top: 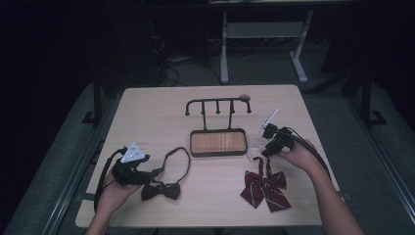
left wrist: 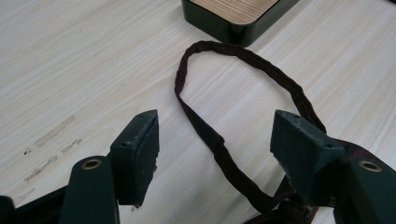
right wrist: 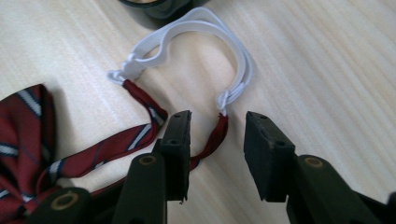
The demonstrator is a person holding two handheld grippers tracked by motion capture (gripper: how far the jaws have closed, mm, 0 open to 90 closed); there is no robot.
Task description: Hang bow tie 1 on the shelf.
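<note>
A pale wooden table (top: 147,112) stands in a dim room, with a white desk frame (top: 264,34) behind it on the grey floor. Near the middle of the table, toward the far side, sits a dark stand (top: 218,129): a wood-lined tray base with a post and a row of hooks along a top bar.

On the near right lies a red striped bow tie (top: 264,188), its wings spread flat and its red straps running away toward the stand, where they join a white elastic loop (right wrist: 205,32) that curls just beside the tray's corner. On the near left lies a dark brown bow tie (top: 161,191), its thin neck strap (left wrist: 243,84) laid out in an open ring reaching toward the tray's near left corner.

A person's forearms come in from the near edge. The left hand holds the left gripper (left wrist: 215,140) low over the brown tie's strap, jaws spread wide with the strap passing between them, nothing pinched. The right hand holds the right gripper (right wrist: 217,149) just above the red tie's strap end, where red cloth meets white elastic; its jaws stand apart with the strap in the gap, not clamped on it.
</note>
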